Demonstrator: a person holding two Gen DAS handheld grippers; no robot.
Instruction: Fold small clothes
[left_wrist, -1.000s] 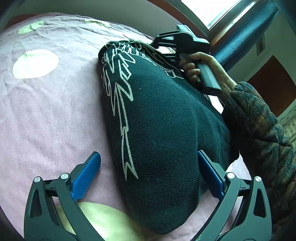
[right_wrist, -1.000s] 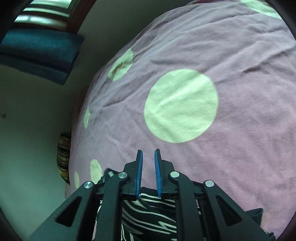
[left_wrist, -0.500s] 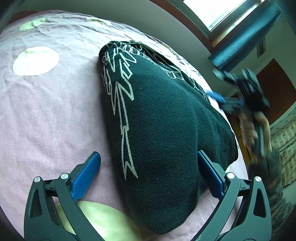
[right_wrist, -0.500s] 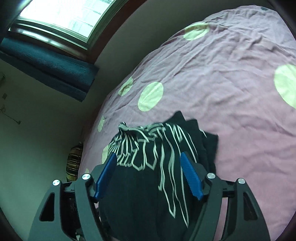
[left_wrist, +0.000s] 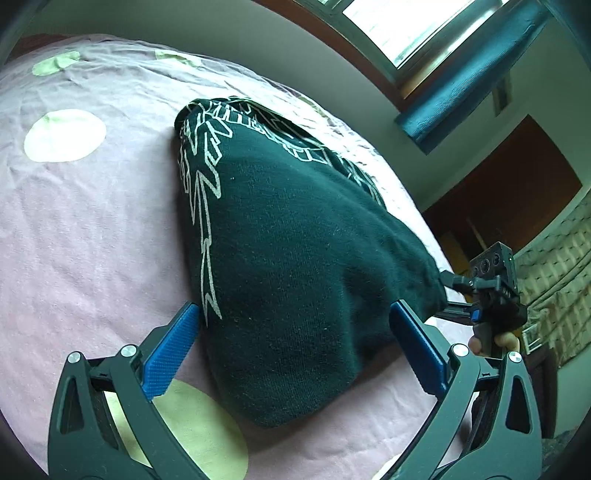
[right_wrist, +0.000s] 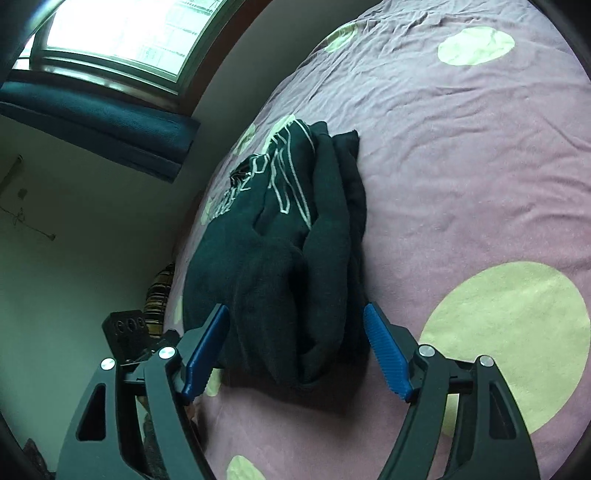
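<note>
- Left wrist view: we see our left gripper (left_wrist: 293, 345) with its jaws spread wide — the garment (left_wrist: 295, 258) lies between the blue pads, and neither pad presses on it.
- The garment, dark with pale line print, lies folded on the pink bedcover (left_wrist: 92, 229).
- Right wrist view: our right gripper (right_wrist: 297, 349) is opening — the garment's near end is between the jaws, not gripped.
- A window (right_wrist: 122, 33) is behind.

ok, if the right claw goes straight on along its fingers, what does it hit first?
Most likely the dark folded garment. The right claw is opening, with the garment's near end lying between the fingers and no pad pressing on it. Depth is unclear; it points downward, so the pink spotted bedcover under that end could come first.
</note>
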